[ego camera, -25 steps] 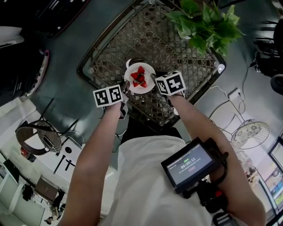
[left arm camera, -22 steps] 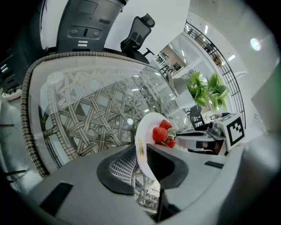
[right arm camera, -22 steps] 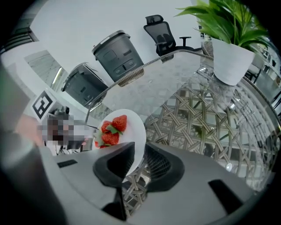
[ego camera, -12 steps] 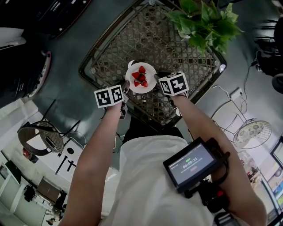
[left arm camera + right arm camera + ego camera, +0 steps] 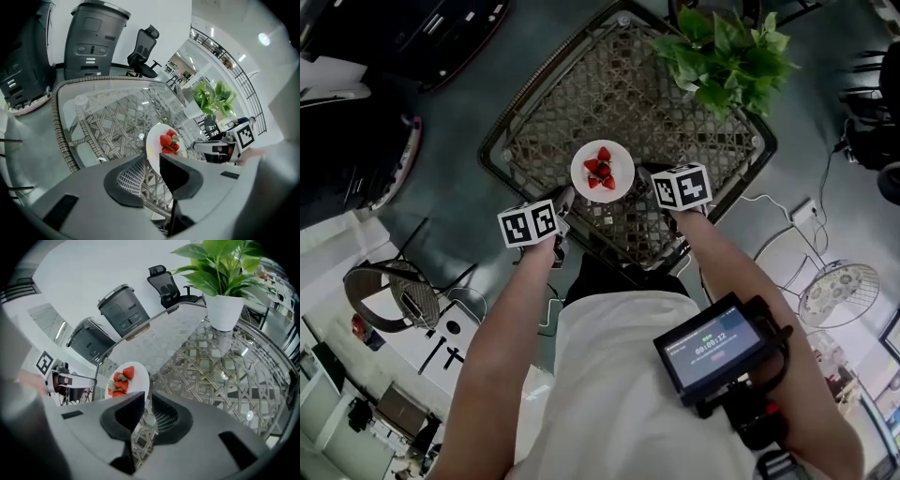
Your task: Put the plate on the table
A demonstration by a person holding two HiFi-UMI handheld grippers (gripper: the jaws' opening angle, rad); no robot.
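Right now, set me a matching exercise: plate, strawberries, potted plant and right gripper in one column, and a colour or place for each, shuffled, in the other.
Column one:
1. plate
2. strawberries
3. potted plant
4. right gripper

Column two:
A. green and leafy
B. just right of the plate in the head view
C. red, lying on the plate
D. white and round

Pairs: 1-D, 2-C, 3-A, 4-B

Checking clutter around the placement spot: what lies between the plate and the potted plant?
Nothing: only bare glass tabletop over wicker separates the plate from the potted plant, clearest in the right gripper view.
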